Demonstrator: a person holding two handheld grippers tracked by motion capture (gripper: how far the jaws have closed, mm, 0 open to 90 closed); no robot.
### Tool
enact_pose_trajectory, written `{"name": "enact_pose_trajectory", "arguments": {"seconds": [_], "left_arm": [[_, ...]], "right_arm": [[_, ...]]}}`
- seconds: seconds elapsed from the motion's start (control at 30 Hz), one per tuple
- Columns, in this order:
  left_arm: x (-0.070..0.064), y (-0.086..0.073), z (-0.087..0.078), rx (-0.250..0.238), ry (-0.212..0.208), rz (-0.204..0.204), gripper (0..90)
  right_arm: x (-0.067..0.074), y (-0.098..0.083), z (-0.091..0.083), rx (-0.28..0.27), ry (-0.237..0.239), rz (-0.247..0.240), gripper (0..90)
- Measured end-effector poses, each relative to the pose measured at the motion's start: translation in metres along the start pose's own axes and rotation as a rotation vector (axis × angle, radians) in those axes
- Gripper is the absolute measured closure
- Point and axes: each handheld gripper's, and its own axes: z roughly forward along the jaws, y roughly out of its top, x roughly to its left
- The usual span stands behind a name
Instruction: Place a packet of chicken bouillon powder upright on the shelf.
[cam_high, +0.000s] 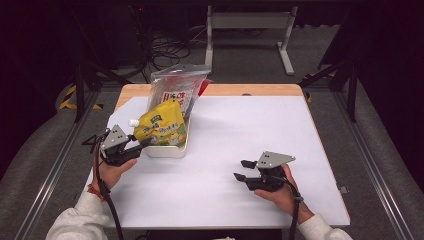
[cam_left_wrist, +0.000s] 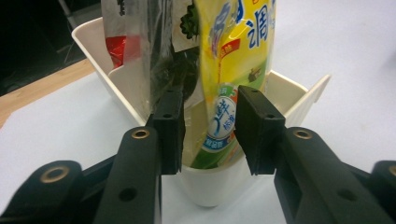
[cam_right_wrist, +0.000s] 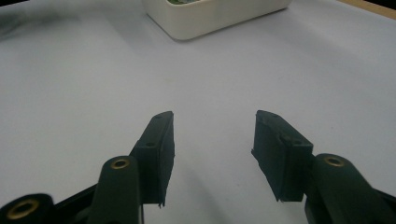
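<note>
A yellow spouted pouch (cam_high: 160, 125) stands in a white bin (cam_high: 167, 150) at the table's left, leaning against a clear packet (cam_high: 175, 87) with red and dark contents behind it. My left gripper (cam_high: 138, 149) reaches the bin's near end. In the left gripper view the pouch (cam_left_wrist: 233, 56) hangs between the jaws of my left gripper (cam_left_wrist: 210, 100). The pads stand a little apart from it, so that gripper is open. The bin's rim (cam_left_wrist: 299, 88) lies just beyond them. My right gripper (cam_high: 241, 170) rests open over the bare white mat, right of centre, nothing between its jaws (cam_right_wrist: 212, 116).
The white mat (cam_high: 240, 125) covers a wooden table whose far edge (cam_high: 250, 90) shows at the back. A corner of the bin (cam_right_wrist: 205, 18) lies well ahead of the right jaws. Cables and a metal frame (cam_high: 250, 22) stand on the floor beyond.
</note>
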Motion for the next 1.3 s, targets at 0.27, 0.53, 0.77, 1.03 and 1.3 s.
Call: {"name": "enact_pose_trajectory", "arguments": {"seconds": [0.27, 0.53, 0.77, 1.03, 1.3], "left_arm": [[-0.006, -0.001, -0.013, -0.042, 0.042, -0.014, 53.2], [-0.014, -0.01, -0.023, -0.035, 0.091, -0.028, 38.8], [-0.025, -0.015, -0.029, -0.029, 0.078, -0.006, 33.1], [-0.033, -0.023, -0.031, -0.019, 0.057, -0.02, 25.7], [-0.049, -0.027, -0.024, 0.023, 0.005, -0.004, 20.9]], "right_arm": [[0.0, 0.001, -0.002, -0.004, -0.01, -0.005, 47.6], [-0.001, 0.001, -0.004, 0.0, -0.024, -0.018, 45.8], [-0.002, 0.0, -0.005, 0.003, -0.037, -0.019, 41.6], [-0.004, -0.002, -0.007, 0.012, -0.058, -0.026, 37.5], [-0.006, -0.006, -0.009, 0.038, -0.094, -0.044, 34.4]]}}
